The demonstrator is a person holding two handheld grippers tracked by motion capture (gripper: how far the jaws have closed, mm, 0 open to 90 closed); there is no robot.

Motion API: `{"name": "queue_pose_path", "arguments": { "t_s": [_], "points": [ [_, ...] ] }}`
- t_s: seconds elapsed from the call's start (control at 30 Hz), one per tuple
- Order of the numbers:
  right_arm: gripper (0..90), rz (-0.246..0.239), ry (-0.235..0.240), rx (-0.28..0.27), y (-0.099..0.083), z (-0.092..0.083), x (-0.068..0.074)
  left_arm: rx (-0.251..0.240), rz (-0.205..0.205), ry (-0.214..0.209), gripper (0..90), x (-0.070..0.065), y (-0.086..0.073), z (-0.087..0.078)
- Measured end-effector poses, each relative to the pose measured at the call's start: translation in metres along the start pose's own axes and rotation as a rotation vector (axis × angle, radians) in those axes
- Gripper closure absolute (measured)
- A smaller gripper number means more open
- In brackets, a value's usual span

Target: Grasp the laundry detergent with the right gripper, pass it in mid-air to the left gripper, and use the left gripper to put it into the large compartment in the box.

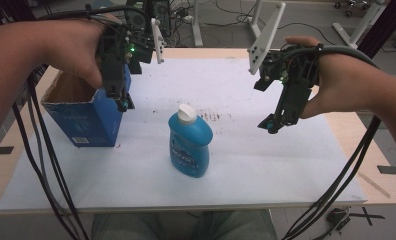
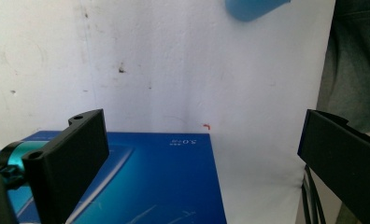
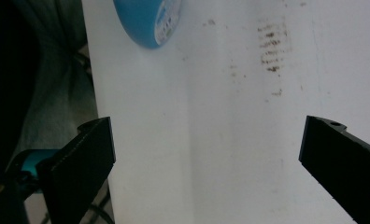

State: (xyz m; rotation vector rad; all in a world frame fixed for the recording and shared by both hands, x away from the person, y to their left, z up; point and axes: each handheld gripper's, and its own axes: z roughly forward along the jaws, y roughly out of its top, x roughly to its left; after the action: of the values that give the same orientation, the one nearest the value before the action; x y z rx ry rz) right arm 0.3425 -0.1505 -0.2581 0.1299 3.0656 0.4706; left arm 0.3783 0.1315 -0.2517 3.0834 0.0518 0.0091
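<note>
The bottle (image 1: 189,141) is cut off in both gripper views; it stands between wide-open, empty left gripper (image 1: 122,102) and right gripper (image 1: 272,125).

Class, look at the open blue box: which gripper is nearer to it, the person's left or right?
Left. The left gripper hovers at the open blue box, over its right edge. The right gripper hangs far across the table, beyond the blue bottle.
</note>
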Motion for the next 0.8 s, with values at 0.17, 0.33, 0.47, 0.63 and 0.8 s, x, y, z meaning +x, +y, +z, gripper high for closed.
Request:
{"name": "queue_pose_path", "arguments": {
  "t_s": [0.17,0.33,0.47,0.63,0.8],
  "points": [
    [2.7,0.047,0.004,-0.092,-0.01,0.011,0.012,0.0,0.002,0.0,1.8,-0.004,-0.003,0.001],
    [2.7,0.098,0.005,-0.164,-0.019,0.027,0.026,-0.003,0.009,0.002,1.8,-0.007,-0.001,0.0],
    [2.7,0.138,0.011,-0.209,-0.023,0.042,0.034,-0.003,0.018,0.004,1.8,-0.007,0.001,0.0],
    [2.7,0.192,-0.016,-0.267,-0.025,0.058,0.042,-0.003,0.025,0.002,1.8,-0.007,0.001,0.001],
    [2.7,0.248,-0.02,-0.349,-0.025,0.076,0.049,-0.004,0.027,0.0,1.8,-0.006,0.002,0.002]
  ]
}}
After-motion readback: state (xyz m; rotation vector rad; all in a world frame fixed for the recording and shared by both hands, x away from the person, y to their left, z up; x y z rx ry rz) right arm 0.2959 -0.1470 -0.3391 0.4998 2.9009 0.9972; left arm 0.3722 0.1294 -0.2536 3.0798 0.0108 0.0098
